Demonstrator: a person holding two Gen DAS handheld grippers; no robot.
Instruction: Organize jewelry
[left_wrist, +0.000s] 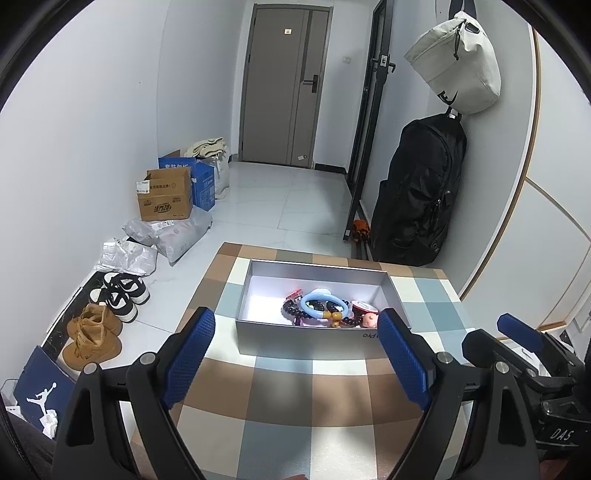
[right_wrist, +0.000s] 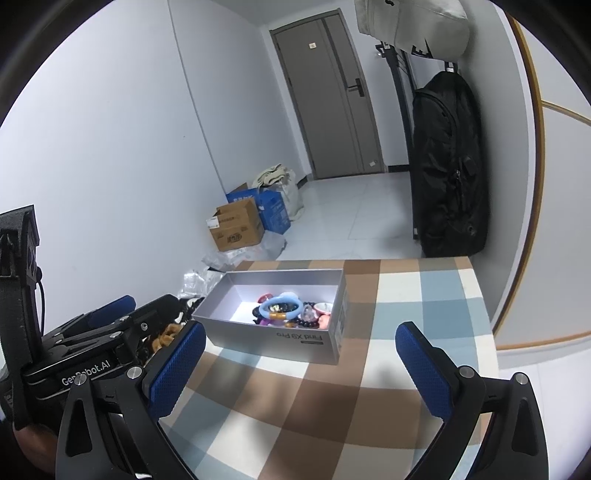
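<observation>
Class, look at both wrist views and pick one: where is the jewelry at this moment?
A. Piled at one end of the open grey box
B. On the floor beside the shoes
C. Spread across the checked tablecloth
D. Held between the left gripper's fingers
A: the bracelets and beads lie heaped at one end of the open grey box, and both grippers are empty.

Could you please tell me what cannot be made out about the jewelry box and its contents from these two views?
- Left wrist view: the box's near wall hides the lower jewelry; its print is cut off by the left gripper.
- Both views: pieces beneath the blue bangle overlap, too small to count.
- Right wrist view: the pink piece is half hidden by the box wall.
</observation>
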